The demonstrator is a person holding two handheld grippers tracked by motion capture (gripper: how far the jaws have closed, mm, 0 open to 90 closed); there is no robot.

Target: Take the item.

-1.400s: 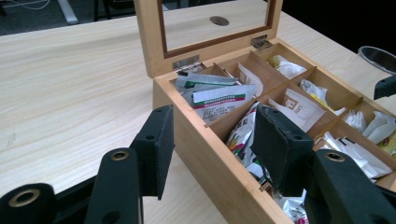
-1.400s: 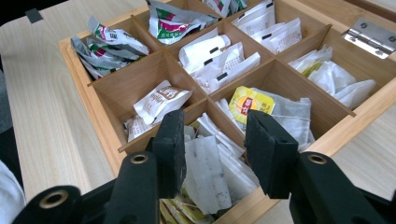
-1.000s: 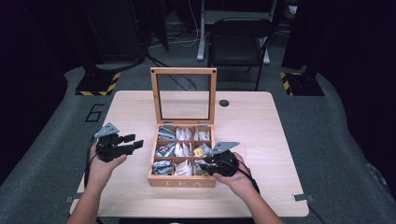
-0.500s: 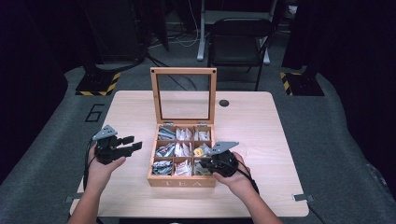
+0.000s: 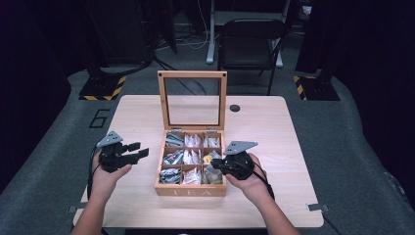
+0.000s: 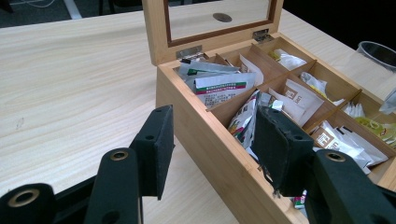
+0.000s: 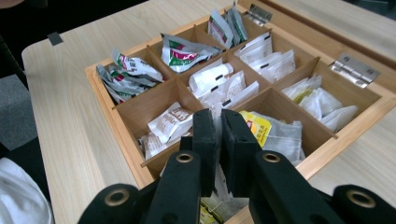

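A wooden tea box (image 5: 191,191) stands open mid-table, its glass lid (image 5: 192,74) upright, its compartments stuffed with tea packets (image 5: 188,156). My right gripper (image 5: 218,166) hovers over the box's near right compartments. In the right gripper view its jaws (image 7: 218,130) are shut on a thin pale tea packet (image 7: 218,184) that hangs beneath them, above a yellow-tagged bag (image 7: 257,126). My left gripper (image 5: 139,149) is held left of the box, open. In the left gripper view it (image 6: 215,140) points at the box wall (image 6: 187,107) with nothing between the pads.
A small black disc (image 5: 235,107) lies on the table (image 5: 274,137) behind the box at the right. A black chair (image 5: 249,44) stands beyond the far edge. A round dark rim (image 6: 378,49) shows past the box in the left gripper view.
The right gripper has risen slightly over the box's near right corner. The left hand has stayed where it was.
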